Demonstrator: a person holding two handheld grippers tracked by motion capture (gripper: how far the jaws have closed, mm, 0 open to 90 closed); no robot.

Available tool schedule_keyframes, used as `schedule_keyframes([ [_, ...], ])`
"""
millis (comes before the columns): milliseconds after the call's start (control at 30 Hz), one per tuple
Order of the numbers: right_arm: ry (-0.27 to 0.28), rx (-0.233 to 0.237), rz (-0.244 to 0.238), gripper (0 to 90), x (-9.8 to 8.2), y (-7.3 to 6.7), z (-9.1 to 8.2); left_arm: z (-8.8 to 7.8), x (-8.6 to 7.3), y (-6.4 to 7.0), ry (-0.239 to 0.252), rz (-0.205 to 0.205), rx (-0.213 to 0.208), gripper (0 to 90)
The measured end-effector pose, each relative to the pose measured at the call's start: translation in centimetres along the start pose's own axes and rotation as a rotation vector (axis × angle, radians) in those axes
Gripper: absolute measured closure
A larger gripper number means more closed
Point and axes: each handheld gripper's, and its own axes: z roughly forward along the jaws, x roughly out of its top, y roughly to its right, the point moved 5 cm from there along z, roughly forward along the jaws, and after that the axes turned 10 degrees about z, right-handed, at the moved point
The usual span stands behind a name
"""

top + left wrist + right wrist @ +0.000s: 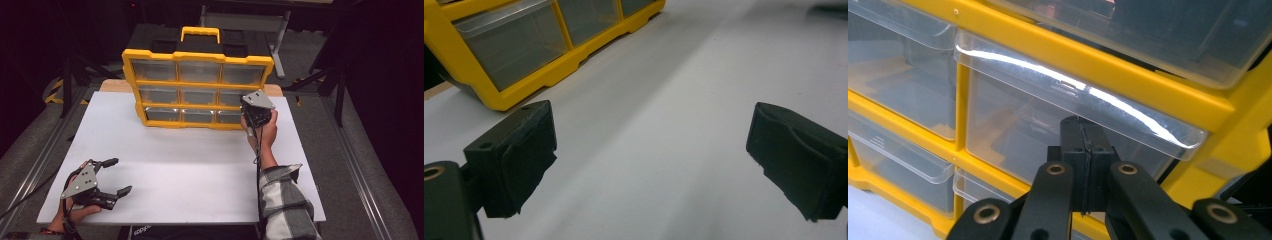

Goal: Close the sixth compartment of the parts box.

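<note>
I see the white bench (pixel 200 170) carrying one thing, a yellow drawer box (pixel 197 82), upright at its far edge, near the middle.

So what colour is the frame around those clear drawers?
Yellow; the organizer frame shows best in the high view.

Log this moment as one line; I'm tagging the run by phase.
right claw: shut, tips at middle-right drawer of yellow organizer | left claw: open, idle over white table
</note>
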Motion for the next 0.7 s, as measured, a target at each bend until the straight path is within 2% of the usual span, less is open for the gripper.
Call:
schedule_keyframes([
  [133, 0.007, 0.017, 0.026, 90.0, 0.0, 0.0, -0.3, 0.0, 0.0, -0.1, 0.0, -0.001, 0.0, 6.8],
  [700, 0.027, 0.037, 0.024, 90.0, 0.1, -0.1, -1.4, -0.1, 0.0, -0.2, 0.001, 0.002, 0.005, 6.8],
])
